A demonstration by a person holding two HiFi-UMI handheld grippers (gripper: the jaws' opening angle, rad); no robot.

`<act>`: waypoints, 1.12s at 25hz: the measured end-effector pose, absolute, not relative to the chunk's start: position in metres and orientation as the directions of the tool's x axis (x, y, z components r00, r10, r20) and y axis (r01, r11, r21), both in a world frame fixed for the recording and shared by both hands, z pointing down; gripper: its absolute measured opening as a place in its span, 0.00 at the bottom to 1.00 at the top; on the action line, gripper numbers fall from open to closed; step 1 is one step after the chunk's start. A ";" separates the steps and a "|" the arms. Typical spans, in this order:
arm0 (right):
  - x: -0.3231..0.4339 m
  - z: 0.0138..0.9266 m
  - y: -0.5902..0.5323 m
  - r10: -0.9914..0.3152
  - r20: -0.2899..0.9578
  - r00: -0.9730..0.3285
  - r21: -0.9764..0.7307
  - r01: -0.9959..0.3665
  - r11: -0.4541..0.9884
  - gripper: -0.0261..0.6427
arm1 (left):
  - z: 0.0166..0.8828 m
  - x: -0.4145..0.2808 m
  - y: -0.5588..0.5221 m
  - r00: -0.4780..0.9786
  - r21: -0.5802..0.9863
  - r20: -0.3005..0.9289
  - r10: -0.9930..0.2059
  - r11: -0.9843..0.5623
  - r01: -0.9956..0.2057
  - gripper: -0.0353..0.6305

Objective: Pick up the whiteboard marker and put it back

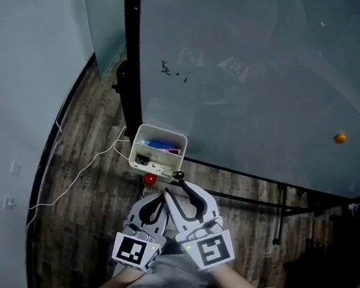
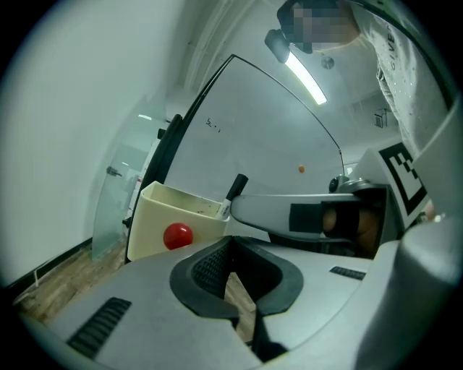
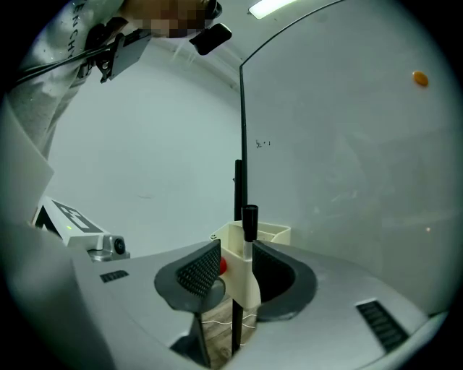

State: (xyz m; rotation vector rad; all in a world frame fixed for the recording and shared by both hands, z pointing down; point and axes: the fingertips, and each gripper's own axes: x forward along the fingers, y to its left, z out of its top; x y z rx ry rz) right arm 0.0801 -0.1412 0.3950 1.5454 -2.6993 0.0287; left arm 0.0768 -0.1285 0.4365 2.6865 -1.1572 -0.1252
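Standing cap-up at the near corner of the cream box [image 1: 165, 131], the whiteboard marker [image 1: 178, 175] sits between the right gripper's [image 3: 233, 251] spread jaws. The left gripper's [image 2: 231, 249] jaws are pressed together, empty. The box sits against a black post [image 1: 131, 94] at the edge of a grey whiteboard [image 1: 257, 83] bearing an orange dot [image 1: 340, 138] — below lie a plank floor [image 1: 88, 198], a white cable [image 1: 79, 176] and a pale wall [image 1: 13, 76].

Camera on my head looks steeply down from well above onto a cream plastic box [image 1: 162, 132] beside a pale grey whiteboard [image 1: 257, 83]; cameras on my left gripper [image 2: 231, 242] and right gripper [image 3: 235, 249] look level along the jaws, close to that same box
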 end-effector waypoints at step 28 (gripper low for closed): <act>0.080 0.384 -0.167 -0.779 0.027 -0.626 0.094 -0.774 0.626 0.16 | 0.442 0.093 -0.134 0.675 0.263 -0.025 -0.737 -0.656 -0.707 0.08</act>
